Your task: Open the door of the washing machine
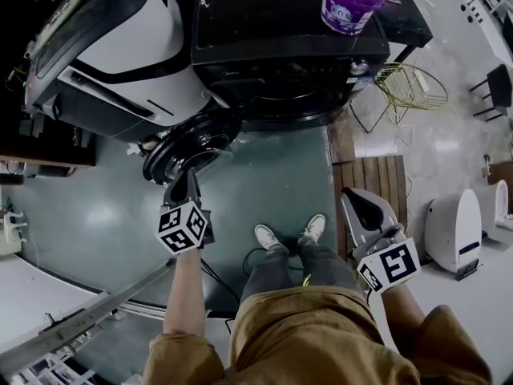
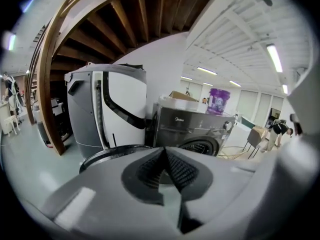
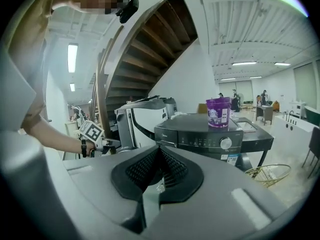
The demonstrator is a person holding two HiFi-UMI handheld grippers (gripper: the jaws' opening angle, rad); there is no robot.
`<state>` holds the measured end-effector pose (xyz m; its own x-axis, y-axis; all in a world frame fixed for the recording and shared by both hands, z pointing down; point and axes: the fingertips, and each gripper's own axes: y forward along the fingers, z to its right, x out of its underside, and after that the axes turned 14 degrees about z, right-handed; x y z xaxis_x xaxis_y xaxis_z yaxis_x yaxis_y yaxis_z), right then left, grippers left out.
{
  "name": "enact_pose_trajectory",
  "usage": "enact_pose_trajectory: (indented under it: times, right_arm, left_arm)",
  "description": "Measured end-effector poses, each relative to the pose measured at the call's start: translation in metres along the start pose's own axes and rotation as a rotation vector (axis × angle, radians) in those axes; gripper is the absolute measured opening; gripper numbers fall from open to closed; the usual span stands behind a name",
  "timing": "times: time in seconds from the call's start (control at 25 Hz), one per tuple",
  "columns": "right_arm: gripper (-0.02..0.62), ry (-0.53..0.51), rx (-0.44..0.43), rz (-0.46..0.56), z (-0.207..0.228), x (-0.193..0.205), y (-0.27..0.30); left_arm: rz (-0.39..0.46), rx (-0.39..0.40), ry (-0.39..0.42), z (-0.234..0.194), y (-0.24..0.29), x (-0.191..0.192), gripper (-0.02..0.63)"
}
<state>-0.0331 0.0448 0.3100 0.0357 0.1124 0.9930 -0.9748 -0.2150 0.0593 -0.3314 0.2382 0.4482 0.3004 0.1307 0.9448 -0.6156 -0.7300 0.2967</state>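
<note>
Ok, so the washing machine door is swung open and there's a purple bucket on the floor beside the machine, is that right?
Not quite. The purple bucket stands on top of the washing machine, not on the floor beside it; the right gripper view shows this plainly. The door is indeed swung open.

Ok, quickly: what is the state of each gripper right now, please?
Left gripper: shut, nothing between its jaws, close to the open door.
Right gripper: shut, empty.
</note>
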Motion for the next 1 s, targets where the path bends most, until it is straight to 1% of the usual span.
enact_pose_trajectory:
  times: [0.16,0.4,0.6,0.76,0.88,1.0]
  right_arm:
    - [0.005,-0.018,0.026,0.043,0.021,-0.024,-0.015]
    - [0.005,-0.042,0.052,0.108,0.043,-0.059,-0.03]
    - [0.005,-0.067,0.067,0.153,0.054,-0.082,-0.039]
    - [0.005,-0.088,0.075,0.2,0.061,-0.105,-0.045]
    - [0.005,-0.122,0.083,0.231,0.063,-0.123,-0.052]
    - [0.005,-0.155,0.095,0.248,0.066,-0.132,-0.058]
  left_arm:
    - [0.053,0.01,-0.025,0.034,-0.023,-0.028,0.06]
    - [0.146,0.028,-0.012,0.075,-0.045,-0.079,0.06]
    - [0.228,0.067,0.013,0.104,-0.066,-0.119,0.061]
    - [0.305,0.076,0.022,0.114,-0.084,-0.15,0.06]
    - [0.344,0.072,0.03,0.115,-0.096,-0.166,0.061]
    - [0.38,0.069,0.044,0.115,-0.107,-0.178,0.06]
